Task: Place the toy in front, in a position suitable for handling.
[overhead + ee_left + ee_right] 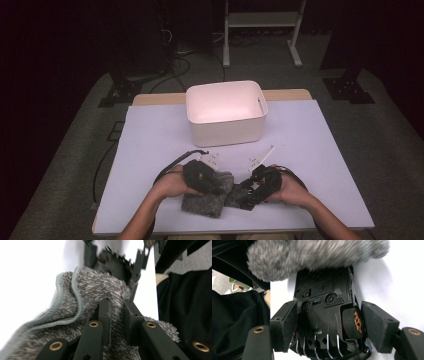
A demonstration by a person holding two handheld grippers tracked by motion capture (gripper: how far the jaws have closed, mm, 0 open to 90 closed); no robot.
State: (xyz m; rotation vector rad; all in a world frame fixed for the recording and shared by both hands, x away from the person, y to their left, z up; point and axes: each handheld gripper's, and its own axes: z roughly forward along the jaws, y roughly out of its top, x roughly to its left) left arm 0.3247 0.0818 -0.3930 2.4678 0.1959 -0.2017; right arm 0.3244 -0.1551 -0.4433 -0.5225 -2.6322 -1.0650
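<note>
Left gripper (pixel 117 311) pinches a fold of the grey fleece cloth (pixel 82 307), jaws nearly together with the pile squeezed between the pads. Right gripper (pixel 329 326) straddles the black toy car (pixel 324 315), which lies underside-up to its camera; jaws are wide, left pad at the chassis edge, right pad just off the gold-rimmed wheel (pixel 352 323), so not clamped yet.

In the high view, the cloth (pixel 202 202) lies at the near edge of the white table (pixel 150 140), partly under the left gripper (pixel 200 177), with the car (pixel 245 196) touching its right side under the right gripper (pixel 260 182). Part of the cloth drapes over the car's far end in the right gripper view.

Handling, as a judgement: cloth is soft, light, limp, and will sag and drag whatever it covers; best pinched at the hemmed edge or a thick fold, as now. Car is rigid plastic, light, with slick sides and wheels that roll, so the grip should go across the chassis body, not on a tyre. The thin rear diffuser fins look breakable; keep pads off them.

Farther back, an empty white plastic bin (pixel 226 114) stands mid-table, well apart from both. Beyond that are grey carpet and a frame's legs.
</note>
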